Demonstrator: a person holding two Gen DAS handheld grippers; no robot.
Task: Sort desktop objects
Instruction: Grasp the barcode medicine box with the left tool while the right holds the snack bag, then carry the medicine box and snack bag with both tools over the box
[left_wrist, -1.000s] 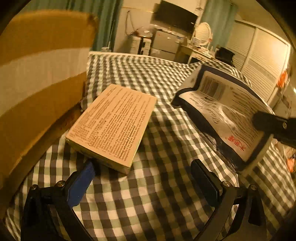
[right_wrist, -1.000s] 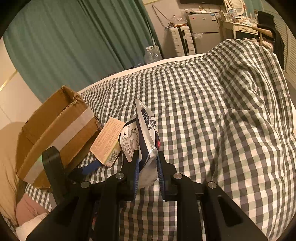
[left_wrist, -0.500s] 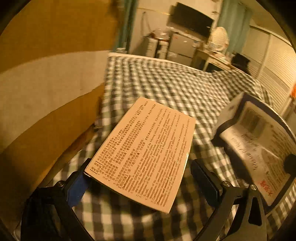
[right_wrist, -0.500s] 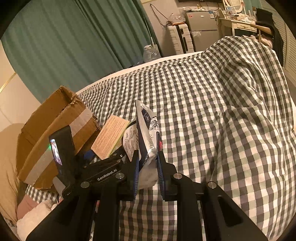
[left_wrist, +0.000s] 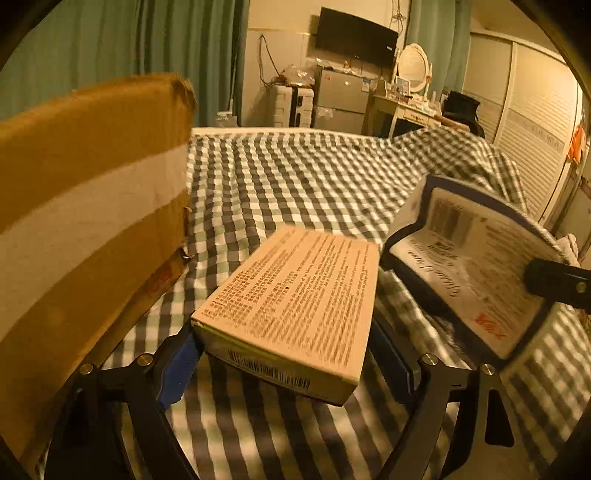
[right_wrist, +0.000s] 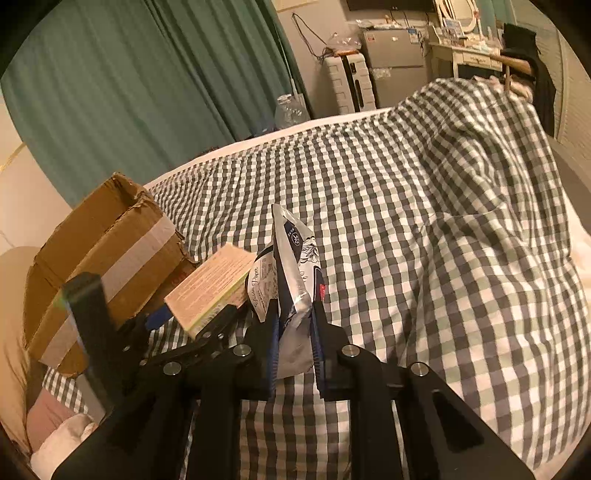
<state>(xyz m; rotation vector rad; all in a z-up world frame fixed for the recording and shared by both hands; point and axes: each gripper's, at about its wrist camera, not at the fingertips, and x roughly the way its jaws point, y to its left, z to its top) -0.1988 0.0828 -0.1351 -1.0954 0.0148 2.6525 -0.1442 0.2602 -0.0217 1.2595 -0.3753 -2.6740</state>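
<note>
My left gripper (left_wrist: 284, 363) is shut on a flat tan box with printed text (left_wrist: 295, 302) and holds it lifted above the checked bedspread; the box also shows in the right wrist view (right_wrist: 210, 286). My right gripper (right_wrist: 294, 332) is shut on a blue and white tissue pack (right_wrist: 293, 266), held upright on edge. That pack appears at the right of the left wrist view (left_wrist: 469, 266), close beside the box. An open cardboard carton (left_wrist: 85, 206) stands just left of the box, also in the right wrist view (right_wrist: 99, 251).
The green and white checked bedspread (right_wrist: 424, 229) covers the bed and bulges up at the far right. Green curtains (right_wrist: 147, 85), a fridge and a dressing table stand beyond the bed. A beige pillow (right_wrist: 11, 314) lies at the left edge.
My left gripper slid around the tan box, closed on it and lifted it off the bedspread. My right gripper stayed shut on the tissue pack and barely moved.
</note>
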